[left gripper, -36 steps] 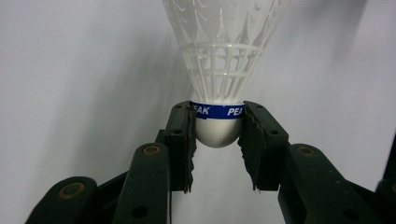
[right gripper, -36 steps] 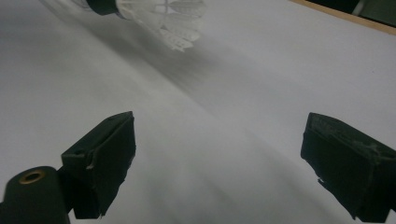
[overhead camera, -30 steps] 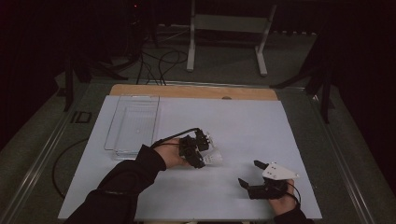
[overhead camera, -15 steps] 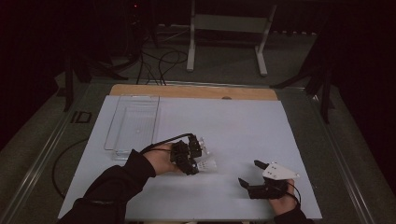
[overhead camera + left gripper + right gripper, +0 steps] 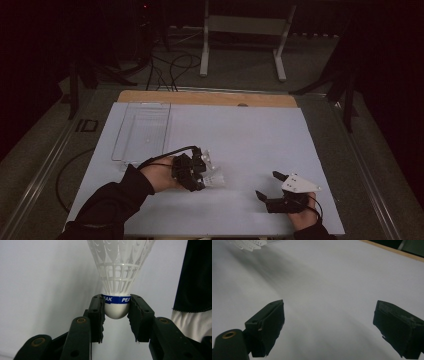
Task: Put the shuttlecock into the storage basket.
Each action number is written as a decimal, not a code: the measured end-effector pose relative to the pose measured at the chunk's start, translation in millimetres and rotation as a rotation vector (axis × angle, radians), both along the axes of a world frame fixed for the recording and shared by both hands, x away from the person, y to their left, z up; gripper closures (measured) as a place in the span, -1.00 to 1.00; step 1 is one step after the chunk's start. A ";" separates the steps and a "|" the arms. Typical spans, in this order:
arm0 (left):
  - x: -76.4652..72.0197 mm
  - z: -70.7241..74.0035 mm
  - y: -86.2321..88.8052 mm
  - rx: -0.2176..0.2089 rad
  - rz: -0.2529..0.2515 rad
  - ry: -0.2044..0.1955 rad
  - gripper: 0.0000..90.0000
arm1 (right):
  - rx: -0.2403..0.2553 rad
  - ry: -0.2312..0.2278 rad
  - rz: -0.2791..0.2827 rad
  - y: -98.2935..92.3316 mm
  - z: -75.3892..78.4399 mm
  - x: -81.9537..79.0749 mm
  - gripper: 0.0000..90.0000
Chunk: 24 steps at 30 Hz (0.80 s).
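A white plastic shuttlecock with a blue band round its rounded cork is clamped at the cork between the two black jaws of my left gripper. From above, that left gripper is held over the white table sheet near the front left of centre, the shuttlecock pointing right. My right gripper rests low at the front right, jaws wide apart with nothing between them. In the right gripper view the right gripper faces bare sheet, and a bit of the shuttlecock's skirt peeks in at the top left.
A clear plastic tray lies at the left of the white sheet. A wooden strip borders the far edge. Beyond it stand a metal frame and cables on the dark floor.
My left hand has carried the shuttlecock a little toward the front of the table. The right gripper has stayed where it was.
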<state>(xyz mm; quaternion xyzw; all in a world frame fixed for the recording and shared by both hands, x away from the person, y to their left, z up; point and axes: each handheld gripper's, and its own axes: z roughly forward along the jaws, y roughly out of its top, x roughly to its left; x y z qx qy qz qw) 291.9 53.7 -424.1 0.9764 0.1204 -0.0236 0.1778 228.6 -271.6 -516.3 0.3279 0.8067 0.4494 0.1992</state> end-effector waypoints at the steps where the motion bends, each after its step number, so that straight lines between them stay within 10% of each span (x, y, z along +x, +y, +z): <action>1: 0.1 0.7 1.9 -0.005 0.002 0.000 0.47 | 0.003 0.000 -0.003 -0.4 0.2 0.0 -0.78; 24: 0.8 39.0 16.1 -0.005 -0.041 -0.021 0.47 | -0.004 0.002 -0.001 1.7 -0.3 -0.2 -0.78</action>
